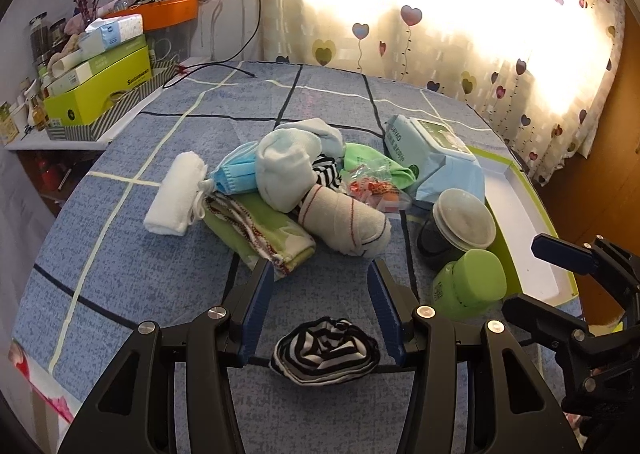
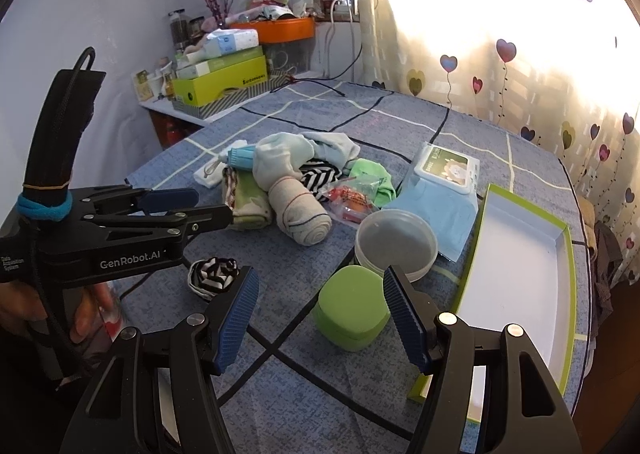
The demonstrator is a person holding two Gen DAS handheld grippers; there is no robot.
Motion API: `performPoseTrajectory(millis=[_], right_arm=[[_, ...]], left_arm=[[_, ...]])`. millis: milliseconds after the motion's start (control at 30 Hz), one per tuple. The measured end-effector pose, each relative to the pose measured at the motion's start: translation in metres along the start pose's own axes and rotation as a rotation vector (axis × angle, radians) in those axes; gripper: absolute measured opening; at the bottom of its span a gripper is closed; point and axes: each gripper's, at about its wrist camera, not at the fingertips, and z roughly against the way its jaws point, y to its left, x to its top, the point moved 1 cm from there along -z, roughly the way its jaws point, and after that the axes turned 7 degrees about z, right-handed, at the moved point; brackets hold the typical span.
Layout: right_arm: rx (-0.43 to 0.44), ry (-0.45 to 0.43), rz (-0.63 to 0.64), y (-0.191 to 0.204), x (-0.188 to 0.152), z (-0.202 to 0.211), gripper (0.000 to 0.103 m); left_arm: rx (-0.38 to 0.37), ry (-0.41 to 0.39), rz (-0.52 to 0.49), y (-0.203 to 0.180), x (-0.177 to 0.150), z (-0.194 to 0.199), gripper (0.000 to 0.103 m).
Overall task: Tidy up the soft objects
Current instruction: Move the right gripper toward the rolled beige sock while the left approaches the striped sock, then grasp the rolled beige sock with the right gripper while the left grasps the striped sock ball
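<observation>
A pile of soft things lies mid-table: a rolled beige sock (image 1: pixel 346 220) (image 2: pixel 298 214), pale blue socks (image 1: pixel 286 170), a white rolled cloth (image 1: pixel 174 194), a green patterned cloth (image 1: pixel 260 232), blue face masks (image 1: pixel 236 172) and a green cloth (image 1: pixel 374 164). A black-and-white striped sock (image 1: pixel 326 350) (image 2: pixel 214 274) lies apart on the cloth, between the fingers of my open left gripper (image 1: pixel 322 286), untouched. My right gripper (image 2: pixel 318 292) is open and empty above a green jar (image 2: pixel 352 308). The left gripper shows in the right wrist view (image 2: pixel 208 206).
A white tray with green rim (image 2: pixel 524 278) lies at the table's right. A clear-lidded tub (image 2: pixel 396 244), a wet-wipes pack (image 2: pixel 444 182) and a snack bag (image 2: pixel 352 204) sit near the pile. Boxes (image 1: pixel 100 82) crowd a shelf at far left. A curtain hangs behind.
</observation>
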Motion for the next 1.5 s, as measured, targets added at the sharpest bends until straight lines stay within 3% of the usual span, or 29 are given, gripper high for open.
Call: performPoseTrajectory(millis=[500, 933, 1167, 1500], right_arm=[[0.056, -0.007, 0.031, 0.016, 0.006, -0.003, 0.065], [0.069, 0.021, 0.081, 0.029, 0.035, -0.039, 0.065], [0.059, 0.074, 0.105, 0.029, 0.056, -0.078, 0.065], [-0.002, 0.226, 0.206, 0.026, 0.069, -0.134, 0.065]], left_arm=[[0.0, -0.004, 0.044, 0.02, -0.009, 0.009, 0.05], [0.011, 0.003, 0.107, 0.053, -0.006, 0.001, 0.05], [-0.006, -0.001, 0.149, 0.071, 0.005, -0.009, 0.05], [-0.054, 0.015, 0.175, 0.08, 0.01, -0.026, 0.05]])
